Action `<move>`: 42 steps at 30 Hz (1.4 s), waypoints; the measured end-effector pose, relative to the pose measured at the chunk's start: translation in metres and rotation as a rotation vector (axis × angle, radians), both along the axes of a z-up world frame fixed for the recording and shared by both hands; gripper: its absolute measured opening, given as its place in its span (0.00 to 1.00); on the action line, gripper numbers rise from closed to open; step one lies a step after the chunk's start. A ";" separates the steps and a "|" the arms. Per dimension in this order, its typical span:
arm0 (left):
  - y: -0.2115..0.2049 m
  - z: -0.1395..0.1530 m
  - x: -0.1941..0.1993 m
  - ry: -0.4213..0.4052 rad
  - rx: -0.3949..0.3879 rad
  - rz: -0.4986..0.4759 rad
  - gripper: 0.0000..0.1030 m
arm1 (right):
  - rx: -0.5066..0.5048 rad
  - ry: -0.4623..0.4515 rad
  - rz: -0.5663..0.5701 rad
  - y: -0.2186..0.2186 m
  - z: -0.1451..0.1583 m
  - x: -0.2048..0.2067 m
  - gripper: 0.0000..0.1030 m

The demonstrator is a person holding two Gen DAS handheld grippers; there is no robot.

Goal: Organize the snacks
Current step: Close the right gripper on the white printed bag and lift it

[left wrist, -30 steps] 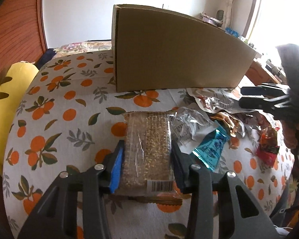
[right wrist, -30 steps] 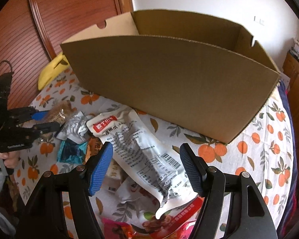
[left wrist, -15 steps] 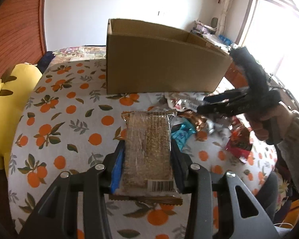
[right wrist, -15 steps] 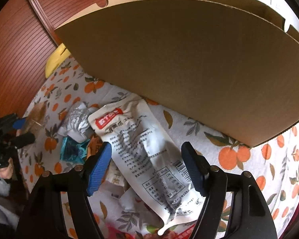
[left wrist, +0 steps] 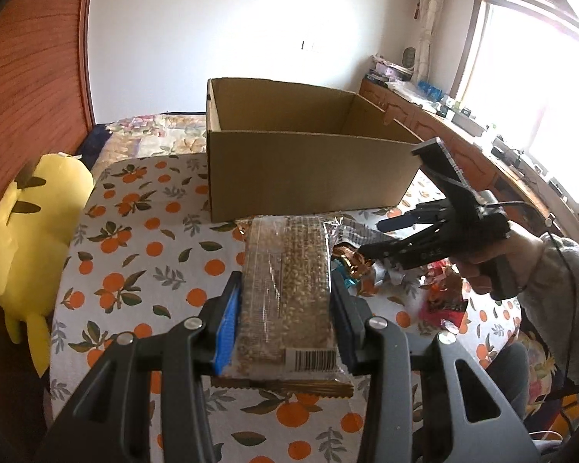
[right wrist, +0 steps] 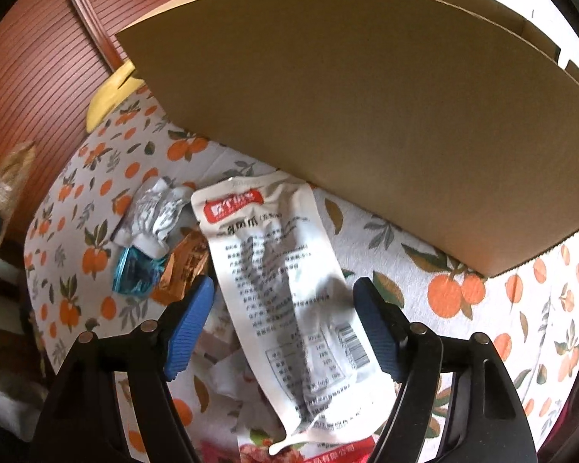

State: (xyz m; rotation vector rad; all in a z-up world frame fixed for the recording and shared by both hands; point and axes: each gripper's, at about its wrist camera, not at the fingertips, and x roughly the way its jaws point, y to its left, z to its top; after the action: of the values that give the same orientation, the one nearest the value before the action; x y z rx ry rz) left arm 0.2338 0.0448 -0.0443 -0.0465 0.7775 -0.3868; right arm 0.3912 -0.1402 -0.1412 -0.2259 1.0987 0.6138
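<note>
My left gripper is shut on a clear pack of brown grain bars and holds it well above the table, in front of the open cardboard box. My right gripper is open and hovers just above a long white snack pouch that lies flat beside the box wall. The right gripper also shows in the left wrist view, low over the snack pile. The box looks empty inside from here.
A crumpled silver wrapper, a teal packet, a gold packet and a red packet lie around the pouch on the orange-print tablecloth. A yellow plush toy sits at the table's left edge.
My left gripper has risen and pulled back with the grain bar pack, so the box's inside now shows. My right gripper has dropped lower and closer over the white pouch, still open.
</note>
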 end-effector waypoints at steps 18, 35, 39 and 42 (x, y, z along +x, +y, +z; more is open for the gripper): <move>-0.013 0.024 -0.028 -0.036 -0.026 -0.038 0.40 | -0.127 -0.104 -0.060 0.024 0.003 -0.030 0.22; -0.017 0.029 -0.042 -0.056 -0.032 -0.040 0.40 | -0.031 -0.217 -0.128 0.015 0.041 -0.064 0.13; -0.019 0.037 -0.046 -0.074 -0.035 -0.044 0.40 | 0.005 -0.246 -0.154 0.009 0.056 -0.082 0.13; -0.023 0.043 -0.050 -0.090 -0.032 -0.047 0.40 | 0.023 -0.262 -0.177 0.002 0.065 -0.094 0.13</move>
State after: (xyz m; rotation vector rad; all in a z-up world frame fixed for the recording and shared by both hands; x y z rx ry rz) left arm 0.1843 0.0222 -0.0016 -0.0401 0.6845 -0.4432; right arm 0.2967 -0.1378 -0.0758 -0.1810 0.8472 0.4253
